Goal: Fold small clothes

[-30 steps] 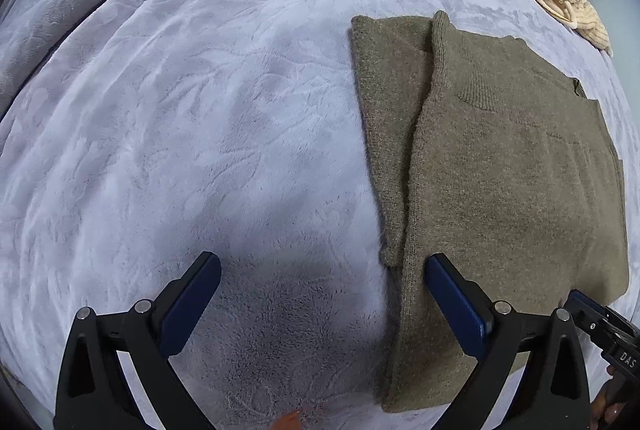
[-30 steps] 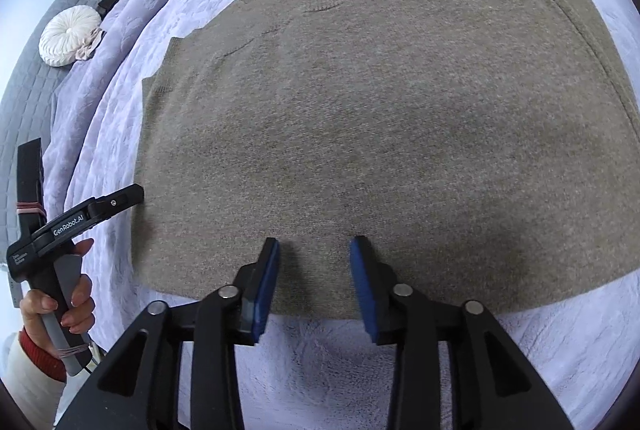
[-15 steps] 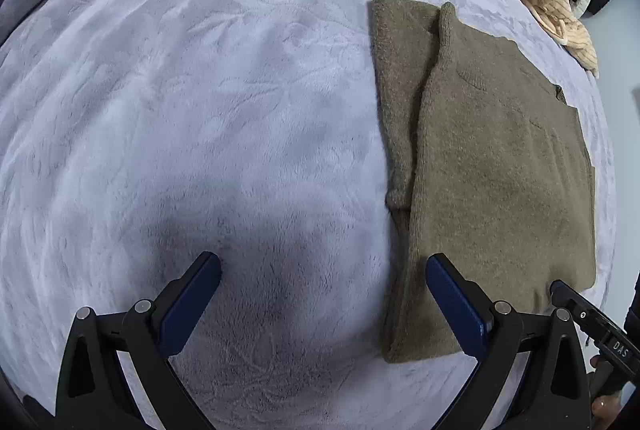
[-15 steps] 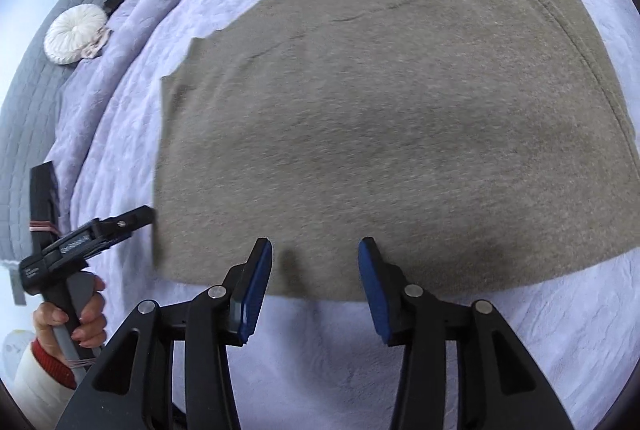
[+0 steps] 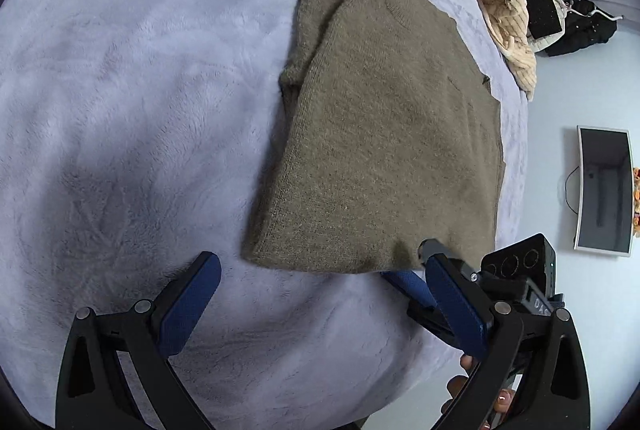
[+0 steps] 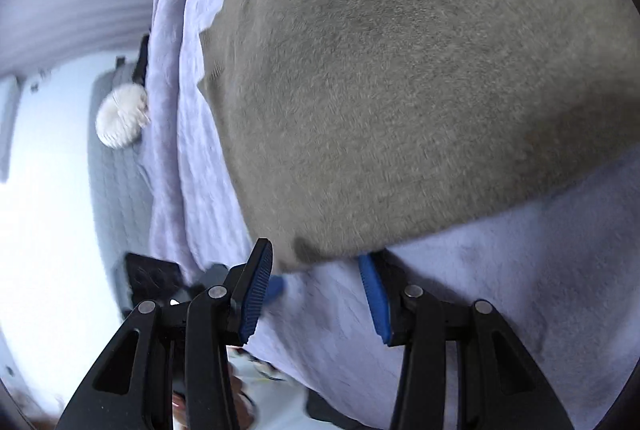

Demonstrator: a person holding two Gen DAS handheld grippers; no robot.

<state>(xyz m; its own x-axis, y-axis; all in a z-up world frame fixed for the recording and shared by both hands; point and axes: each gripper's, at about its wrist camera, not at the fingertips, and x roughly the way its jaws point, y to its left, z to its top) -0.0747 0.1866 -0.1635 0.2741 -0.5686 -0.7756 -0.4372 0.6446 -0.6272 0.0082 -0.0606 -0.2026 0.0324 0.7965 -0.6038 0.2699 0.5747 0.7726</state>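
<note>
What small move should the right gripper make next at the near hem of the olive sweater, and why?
Probably ease the right gripper forward and close on the olive sweater's near hem. Its jaws stand open at that edge, pressing nothing yet, while the left gripper is open beside it.

Sweater [image 5: 392,150] seen as matt fuzzy olive knit; blanket [image 5: 120,110] as plush embossed lilac fleece

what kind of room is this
Most likely a bedroom: an olive sweater lies on a bed's plush lavender blanket, more clothes are piled at the far edge, and a white round cushion sits beyond.
</note>
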